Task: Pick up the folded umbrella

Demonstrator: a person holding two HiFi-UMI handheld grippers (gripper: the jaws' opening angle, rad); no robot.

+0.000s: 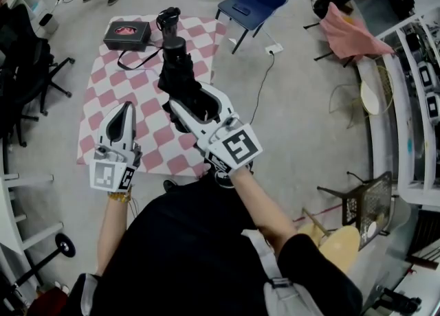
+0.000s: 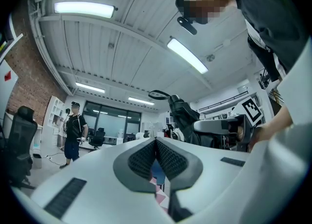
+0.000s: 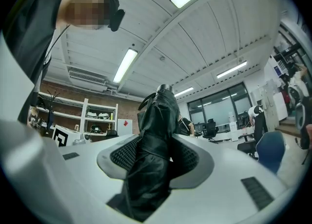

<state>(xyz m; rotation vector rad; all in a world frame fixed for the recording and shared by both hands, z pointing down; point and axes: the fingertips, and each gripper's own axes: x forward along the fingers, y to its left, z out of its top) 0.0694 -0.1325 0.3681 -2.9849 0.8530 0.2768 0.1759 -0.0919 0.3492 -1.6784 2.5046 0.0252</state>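
While the left gripper [image 2: 156,145] is closed, the right gripper [image 3: 155,152] clamps the umbrella [image 1: 176,62].

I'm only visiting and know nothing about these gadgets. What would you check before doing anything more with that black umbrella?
1. Grip: the right gripper has its jaws shut on the folded umbrella, with a pad on each side. Ok.
2. Umbrella bundled, not sprung open: ok.
3. Umbrella lifted off the checkered mat: it is held upright in the air. Ok.
4. Left gripper free: its jaws are together with nothing between them. Ok.
5. Black box out of the way: it lies on the mat's far corner, apart from the umbrella. Ok.
6. Whether the hold is firm enough not to slip: cannot tell.
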